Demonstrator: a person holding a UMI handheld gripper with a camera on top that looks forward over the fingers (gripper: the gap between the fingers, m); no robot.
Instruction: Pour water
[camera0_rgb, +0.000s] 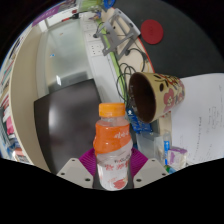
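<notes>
A clear plastic bottle (112, 150) with an orange cap and orange label stands upright between my fingers. My gripper (112, 165) is shut on the bottle, and the magenta pads (84, 160) press its lower body from both sides. Beyond the bottle, a brown paper cup (154, 96) with a patterned wall appears tilted, its dark open mouth facing the bottle. The whole scene looks tilted in this view. The bottle's base is hidden below the fingers.
A white sheet of paper (200, 115) lies under and behind the cup. A grey tabletop (62, 120) stretches to one side. Cables, a red round object (151, 31) and clutter sit farther back. Small items (176, 154) lie near the paper's edge.
</notes>
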